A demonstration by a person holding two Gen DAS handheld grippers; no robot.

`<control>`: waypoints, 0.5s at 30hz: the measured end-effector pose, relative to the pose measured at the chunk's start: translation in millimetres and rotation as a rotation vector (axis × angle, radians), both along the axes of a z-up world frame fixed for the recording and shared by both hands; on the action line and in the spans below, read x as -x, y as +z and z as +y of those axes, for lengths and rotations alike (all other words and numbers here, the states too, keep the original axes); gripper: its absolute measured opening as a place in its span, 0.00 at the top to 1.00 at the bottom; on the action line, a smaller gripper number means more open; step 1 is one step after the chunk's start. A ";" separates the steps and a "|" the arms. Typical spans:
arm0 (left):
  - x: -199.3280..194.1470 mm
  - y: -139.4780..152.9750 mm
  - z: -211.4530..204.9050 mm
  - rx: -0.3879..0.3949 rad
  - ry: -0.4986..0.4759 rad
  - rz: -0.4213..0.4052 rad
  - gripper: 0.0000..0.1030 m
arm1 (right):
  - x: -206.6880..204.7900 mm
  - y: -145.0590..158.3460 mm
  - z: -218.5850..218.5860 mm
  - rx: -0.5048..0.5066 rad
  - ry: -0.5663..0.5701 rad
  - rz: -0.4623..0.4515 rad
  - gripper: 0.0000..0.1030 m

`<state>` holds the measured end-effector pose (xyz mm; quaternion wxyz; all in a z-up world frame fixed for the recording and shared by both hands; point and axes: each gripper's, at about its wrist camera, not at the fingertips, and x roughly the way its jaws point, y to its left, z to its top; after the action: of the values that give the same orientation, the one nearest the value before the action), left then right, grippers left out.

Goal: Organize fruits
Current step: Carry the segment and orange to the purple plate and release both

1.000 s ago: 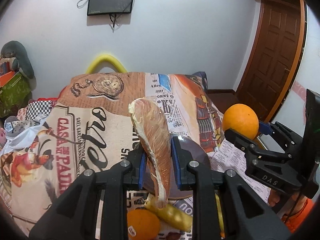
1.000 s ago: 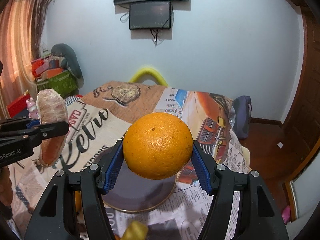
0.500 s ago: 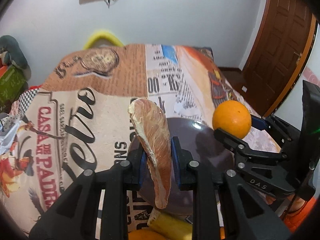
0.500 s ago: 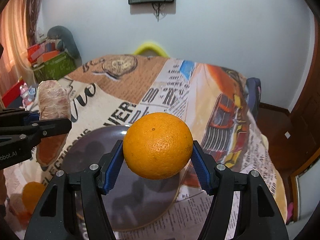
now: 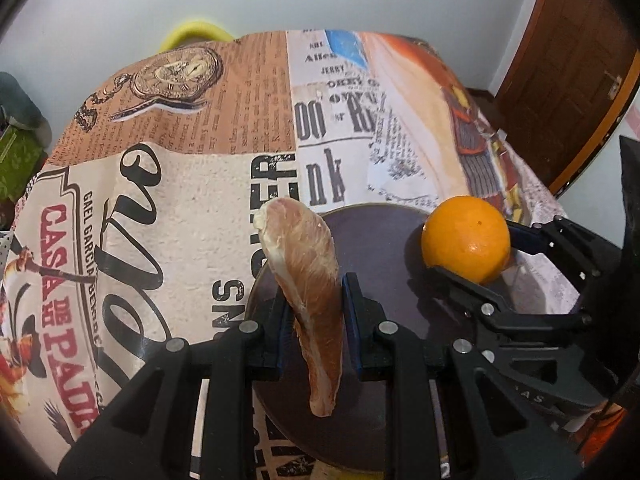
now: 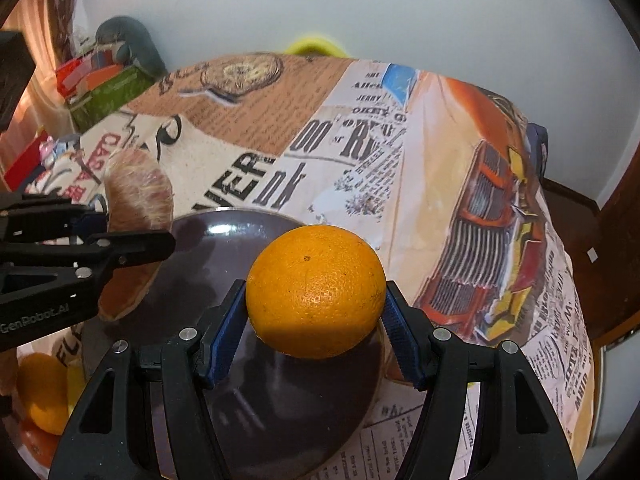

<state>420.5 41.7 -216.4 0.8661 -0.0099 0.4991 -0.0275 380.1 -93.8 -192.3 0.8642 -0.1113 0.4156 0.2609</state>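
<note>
My left gripper (image 5: pixel 316 312) is shut on a peeled pinkish pomelo segment (image 5: pixel 308 280), held upright over the left side of a dark round plate (image 5: pixel 384 240). My right gripper (image 6: pixel 314 320) is shut on a whole orange (image 6: pixel 316 290), held just above the plate's (image 6: pixel 224 248) right part. In the left wrist view the orange (image 5: pixel 466 234) and right gripper (image 5: pixel 472 256) hang over the plate's right rim. In the right wrist view the segment (image 6: pixel 138 200) and left gripper (image 6: pixel 132 228) sit at the plate's left edge.
The table wears a newspaper-print cloth (image 5: pixel 200 160). More fruit, an orange (image 6: pixel 44 392) among it, lies at the near left of the plate. A yellow chair back (image 5: pixel 196 32) stands behind the table. A wooden door (image 5: pixel 580 60) is at the right.
Both grippers have moved forward and down with their fruit, from above the table to low over the dark plate. Both stay shut.
</note>
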 end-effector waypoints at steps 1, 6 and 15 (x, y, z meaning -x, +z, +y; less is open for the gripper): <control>-0.7 -1.6 0.4 -0.001 0.001 -0.001 0.78 | 0.2 -2.0 1.4 0.004 0.007 0.010 0.40; 0.2 4.2 -3.8 0.002 -0.018 -0.035 0.69 | -0.9 -13.2 8.4 0.034 0.013 0.035 0.39; 16.8 15.4 5.1 0.027 0.017 -0.057 0.62 | 7.1 -3.6 4.2 0.054 -0.006 -0.002 0.34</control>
<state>403.7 46.7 -201.0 0.8798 -0.0253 0.4739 -0.0271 373.0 -89.6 -195.9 0.8621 -0.1337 0.4220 0.2468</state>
